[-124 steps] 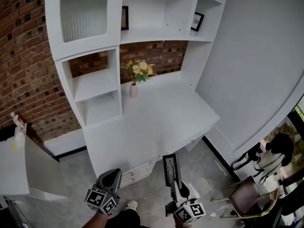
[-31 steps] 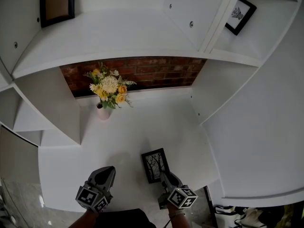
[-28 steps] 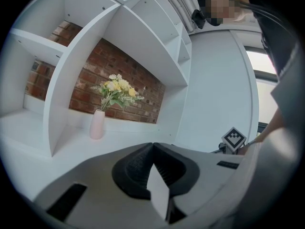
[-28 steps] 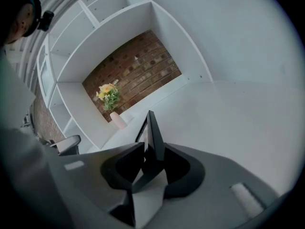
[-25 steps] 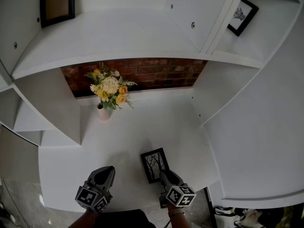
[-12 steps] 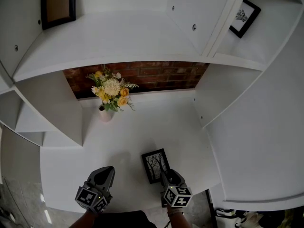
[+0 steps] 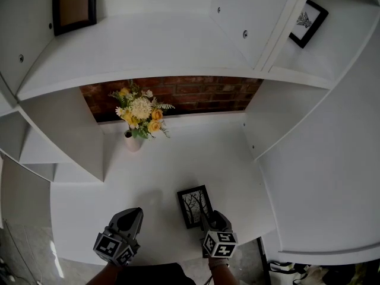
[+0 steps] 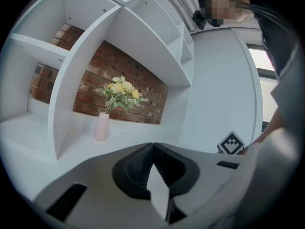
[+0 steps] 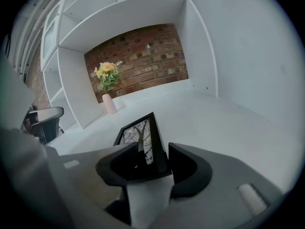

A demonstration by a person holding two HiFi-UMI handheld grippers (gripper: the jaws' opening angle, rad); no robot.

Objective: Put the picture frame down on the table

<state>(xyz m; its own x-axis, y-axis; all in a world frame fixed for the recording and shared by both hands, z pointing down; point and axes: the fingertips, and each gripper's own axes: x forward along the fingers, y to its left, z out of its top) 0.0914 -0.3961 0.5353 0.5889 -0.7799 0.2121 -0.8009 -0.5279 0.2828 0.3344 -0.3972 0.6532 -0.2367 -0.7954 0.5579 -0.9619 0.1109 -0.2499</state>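
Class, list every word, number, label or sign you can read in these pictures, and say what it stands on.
No readable text anywhere.
Left cube, right cube: black-and-white square marker patterns, no letters or digits.
Tree frame: a drawing only, no caption.
Left shelf frame, right shelf frame: no writing visible.

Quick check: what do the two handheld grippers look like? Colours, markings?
The left gripper and right gripper both have grey moulded bodies with black ribbed pads. Each carries a white cube printed with black square markers.
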